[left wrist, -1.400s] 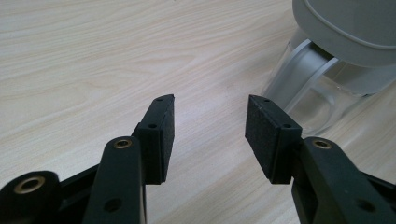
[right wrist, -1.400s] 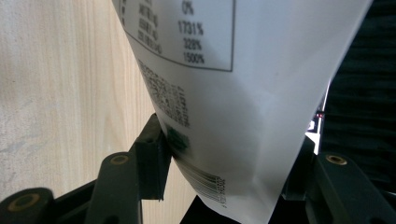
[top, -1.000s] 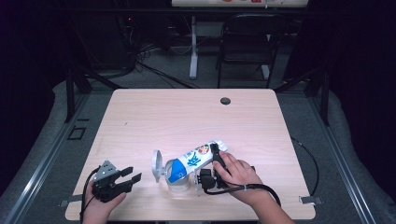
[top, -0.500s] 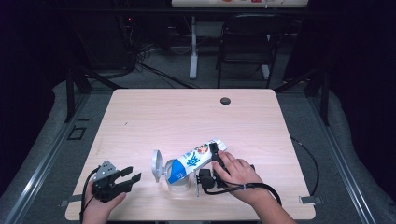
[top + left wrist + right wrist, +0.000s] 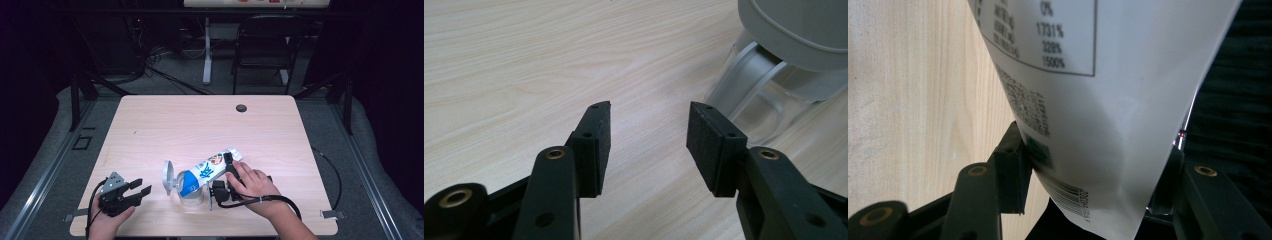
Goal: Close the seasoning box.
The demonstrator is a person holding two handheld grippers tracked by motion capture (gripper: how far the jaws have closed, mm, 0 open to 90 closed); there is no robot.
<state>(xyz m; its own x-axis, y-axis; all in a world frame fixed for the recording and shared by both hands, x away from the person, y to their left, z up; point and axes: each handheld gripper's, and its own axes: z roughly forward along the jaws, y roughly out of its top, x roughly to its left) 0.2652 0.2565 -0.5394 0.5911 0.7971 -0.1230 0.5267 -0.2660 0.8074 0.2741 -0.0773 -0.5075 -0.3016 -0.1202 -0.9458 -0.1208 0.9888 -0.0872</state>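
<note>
Right gripper [image 5: 226, 176], jaws clamped on a tilted pouch [image 5: 202, 173], pours into the open-lidded clear container [image 5: 189, 192]; left gripper [image 5: 139, 187] waits released on the desk [image 5: 200, 125]; lid unclosed.

"0%", "1731%", "328%", "1500%" and a barcode on the white carton [image 5: 1108, 75]

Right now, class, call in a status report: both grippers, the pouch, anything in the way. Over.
Right gripper clamped on the pouch, tipped mouth-down into the clear container. Left gripper open, empty, resting beside it. Container's grey lid flipped up. Nothing blocking.
</note>
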